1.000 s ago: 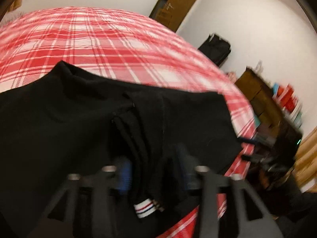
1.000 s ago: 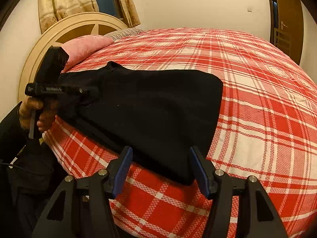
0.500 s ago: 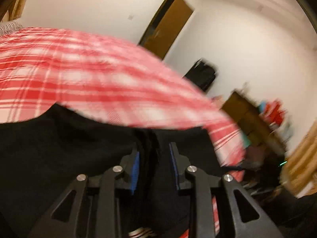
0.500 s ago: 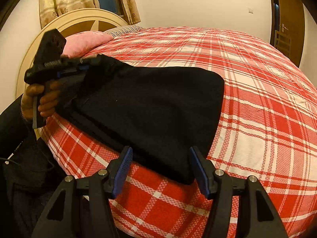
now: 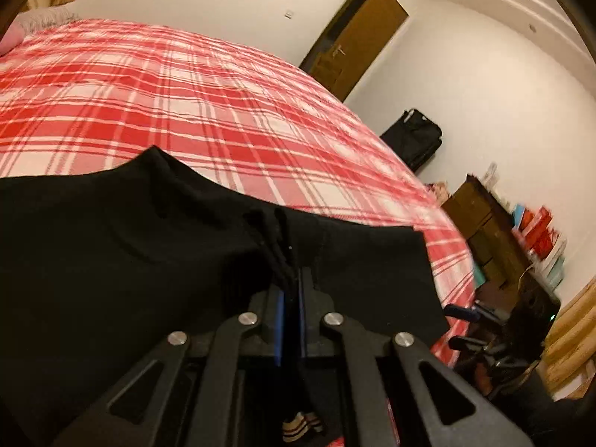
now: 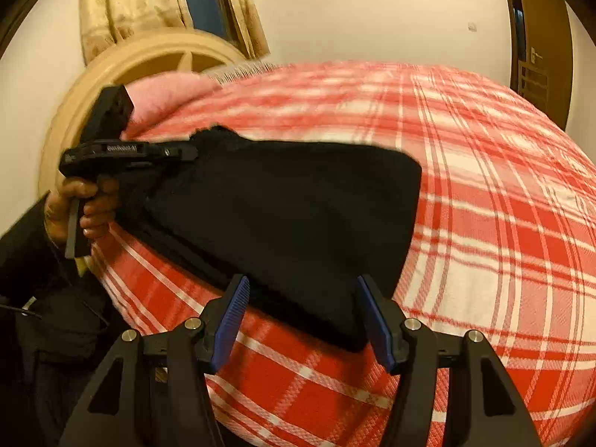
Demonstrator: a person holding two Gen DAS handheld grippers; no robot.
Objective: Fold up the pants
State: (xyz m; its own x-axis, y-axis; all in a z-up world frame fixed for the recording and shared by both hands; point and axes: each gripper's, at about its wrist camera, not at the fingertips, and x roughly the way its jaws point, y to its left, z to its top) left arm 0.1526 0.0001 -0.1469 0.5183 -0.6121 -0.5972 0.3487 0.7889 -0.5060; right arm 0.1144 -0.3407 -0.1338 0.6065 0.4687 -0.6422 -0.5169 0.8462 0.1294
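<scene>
Black pants (image 5: 111, 260) lie folded near the edge of a bed with a red and white plaid cover (image 5: 167, 93). My left gripper (image 5: 291, 290) is shut on a bunched edge of the pants, and a striped cuff (image 5: 300, 422) hangs below it. In the right wrist view the pants (image 6: 298, 216) are lifted at their left end by the left gripper (image 6: 186, 154), held in a person's hand (image 6: 82, 205). My right gripper (image 6: 301, 305) is open, its blue pads on either side of the pants' near corner, not closed on the cloth.
A pink pillow (image 6: 167, 93) and a cream round headboard (image 6: 111, 74) stand at the bed's head. A brown door (image 5: 357, 33), a black suitcase (image 5: 413, 141) and a dark cabinet (image 5: 484, 223) with colourful boxes stand beyond the bed's far side.
The left gripper closed on the pants' edge and lifted it up off the bed. The right gripper stayed open at the near corner, shifting slightly closer.
</scene>
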